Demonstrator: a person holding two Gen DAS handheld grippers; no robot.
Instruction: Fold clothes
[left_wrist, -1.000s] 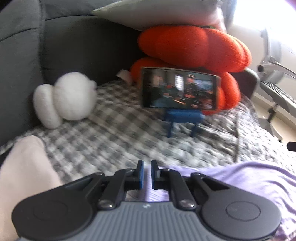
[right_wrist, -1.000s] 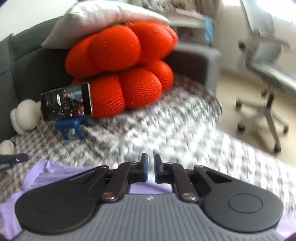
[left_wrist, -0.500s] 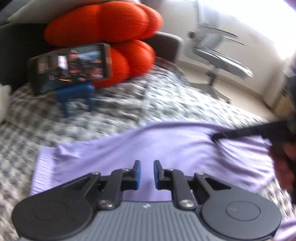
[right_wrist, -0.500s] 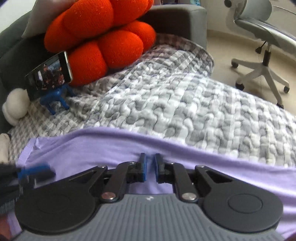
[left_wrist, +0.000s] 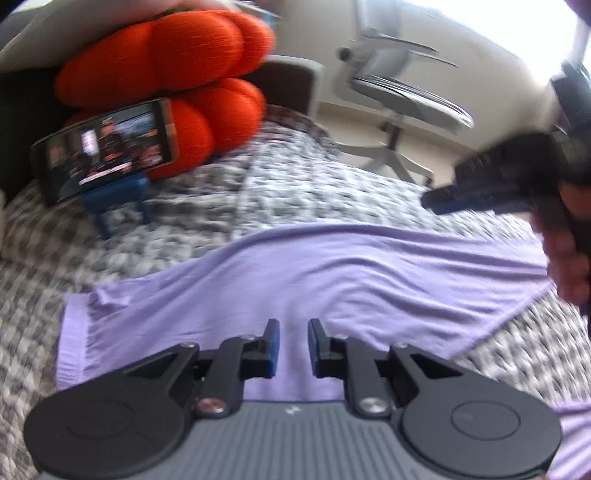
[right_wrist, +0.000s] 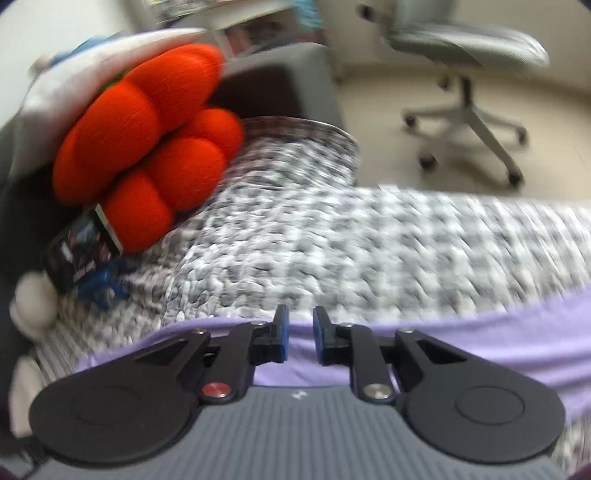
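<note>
A lilac garment (left_wrist: 332, 280) lies spread across the grey checked blanket (left_wrist: 303, 184). My left gripper (left_wrist: 293, 345) hovers over its near middle, jaws slightly apart, holding nothing. My right gripper (right_wrist: 299, 334) is over the garment's far edge (right_wrist: 498, 332), jaws slightly apart and empty. In the left wrist view the right gripper (left_wrist: 480, 192) shows at the right, lifted above the garment's right end, with the hand behind it.
A large orange cushion (left_wrist: 166, 74) and a phone (left_wrist: 107, 151) on a blue stand (left_wrist: 118, 206) sit at the back of the sofa. A white plush (right_wrist: 33, 306) lies at the left. An office chair (right_wrist: 461, 55) stands on the floor beyond.
Both grippers have swung right and down over the garment and their jaws have opened a little. The right gripper has lifted off the garment's right end. The garment now lies flat.
</note>
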